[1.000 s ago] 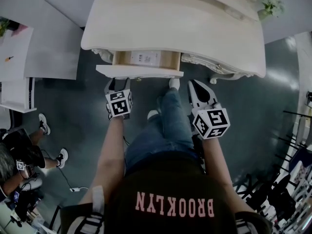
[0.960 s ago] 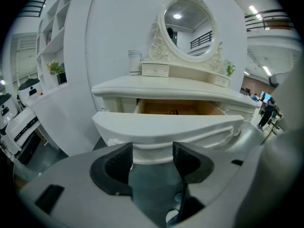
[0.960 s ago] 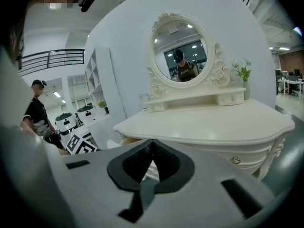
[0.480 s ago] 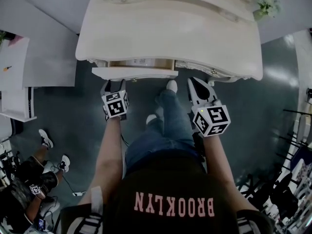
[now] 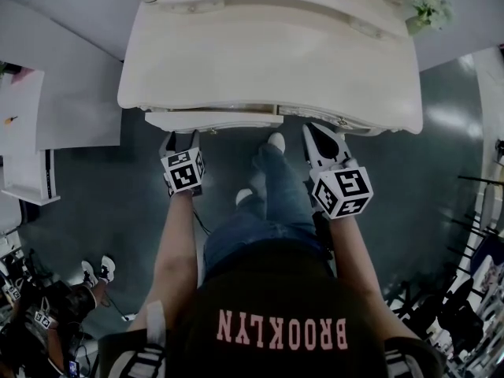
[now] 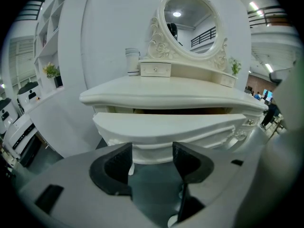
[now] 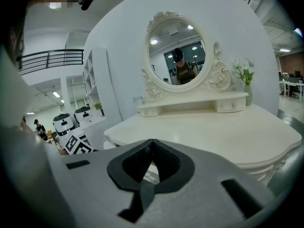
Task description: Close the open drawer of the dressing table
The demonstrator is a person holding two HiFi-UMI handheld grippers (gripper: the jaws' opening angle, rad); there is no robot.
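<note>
The cream dressing table (image 5: 268, 53) fills the top of the head view. Its left drawer (image 5: 213, 120) stands almost flush, its front just proud of the tabletop edge. In the left gripper view a thin dark gap remains between the tabletop and the drawer front (image 6: 166, 127). My left gripper (image 5: 179, 138) is open, fingertips up against the drawer front's lower edge, and the left gripper (image 6: 152, 153) shows that trim between its pads. My right gripper (image 5: 323, 136) hangs shut beside the table's right front, holding nothing; the right gripper (image 7: 152, 144) looks over the tabletop at the oval mirror (image 7: 175, 53).
The person's leg (image 5: 272, 195) and white shoe (image 5: 276, 141) reach under the table between the grippers. A white shelf unit (image 5: 31, 132) stands at left, a seated person (image 5: 47, 313) at lower left, dark racks (image 5: 472, 282) at right. A flower vase (image 5: 429, 8) sits on the table's back right.
The drawer has slid in from clearly open, showing its wooden inside, to nearly flush. My left gripper followed it toward the table. The right gripper barely moved.
</note>
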